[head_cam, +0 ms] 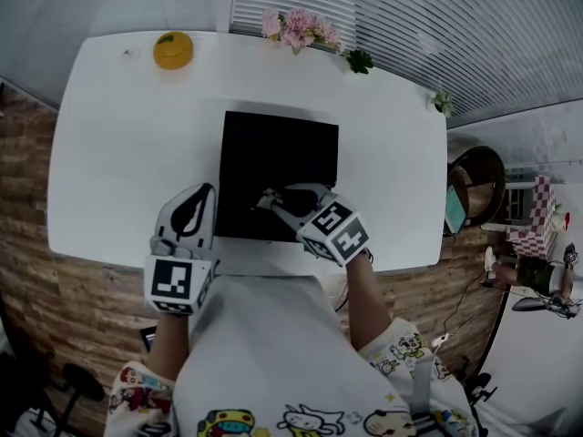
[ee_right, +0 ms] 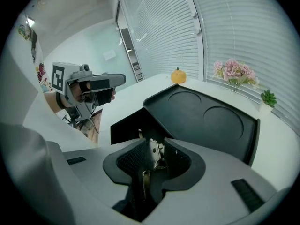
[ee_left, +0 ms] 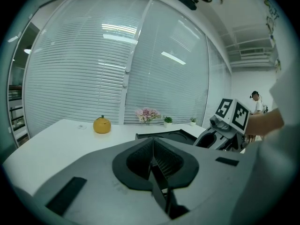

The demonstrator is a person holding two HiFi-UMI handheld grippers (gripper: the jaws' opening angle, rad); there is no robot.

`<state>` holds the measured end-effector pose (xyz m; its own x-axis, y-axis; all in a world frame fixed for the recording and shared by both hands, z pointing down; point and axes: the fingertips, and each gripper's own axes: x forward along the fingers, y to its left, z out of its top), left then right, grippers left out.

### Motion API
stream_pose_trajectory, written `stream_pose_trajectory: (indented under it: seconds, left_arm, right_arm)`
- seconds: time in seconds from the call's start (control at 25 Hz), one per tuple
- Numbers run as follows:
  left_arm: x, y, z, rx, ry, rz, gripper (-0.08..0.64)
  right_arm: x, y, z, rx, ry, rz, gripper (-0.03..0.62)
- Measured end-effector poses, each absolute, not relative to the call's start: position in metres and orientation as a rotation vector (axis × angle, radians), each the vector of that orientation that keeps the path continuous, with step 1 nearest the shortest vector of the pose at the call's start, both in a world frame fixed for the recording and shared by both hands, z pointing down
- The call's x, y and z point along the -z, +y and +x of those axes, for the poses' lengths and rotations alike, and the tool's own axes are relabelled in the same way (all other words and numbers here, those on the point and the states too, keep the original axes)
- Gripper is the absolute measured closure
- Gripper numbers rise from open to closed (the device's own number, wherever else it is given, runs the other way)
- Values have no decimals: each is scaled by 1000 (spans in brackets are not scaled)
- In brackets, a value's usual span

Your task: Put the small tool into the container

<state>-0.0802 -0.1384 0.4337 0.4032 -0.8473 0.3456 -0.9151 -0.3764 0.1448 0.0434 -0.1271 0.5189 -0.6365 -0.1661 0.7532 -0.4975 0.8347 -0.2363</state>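
A black container [head_cam: 239, 215] lies open on the white table [head_cam: 109, 153], its lid [head_cam: 282, 148] folded flat behind it. My right gripper [head_cam: 271, 198] hangs over the container's near part, shut on a small metal tool [ee_right: 153, 153] that looks like a nail clipper. In the right gripper view the open black compartment [ee_right: 129, 125] sits just beyond the jaws, and the lid [ee_right: 206, 118] shows two round hollows. My left gripper [head_cam: 195, 200] is just left of the container near the table's front edge. Its jaws [ee_left: 153, 165] are shut with nothing between them.
An orange fruit-shaped object [head_cam: 173, 50] stands at the table's far left. Pink flowers [head_cam: 299, 29] and two small green plants [head_cam: 360, 60] [head_cam: 444, 103] line the far edge below the window blinds [head_cam: 401, 16]. A wooden floor lies around the table.
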Motion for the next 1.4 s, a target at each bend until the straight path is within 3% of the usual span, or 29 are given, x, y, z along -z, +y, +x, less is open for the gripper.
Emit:
stream_pose_trajectory:
  seconds: [0.76,1.4]
  left_arm:
    - [-389,-132,-70,-243,-1552,2484,552]
    - [-375,-129,-49,-236,-1471,2568,552]
  right_arm:
    - [-403,-151,76,-163,-2455,999,506]
    - [-365,-146,126,-222,-2567,1427,589]
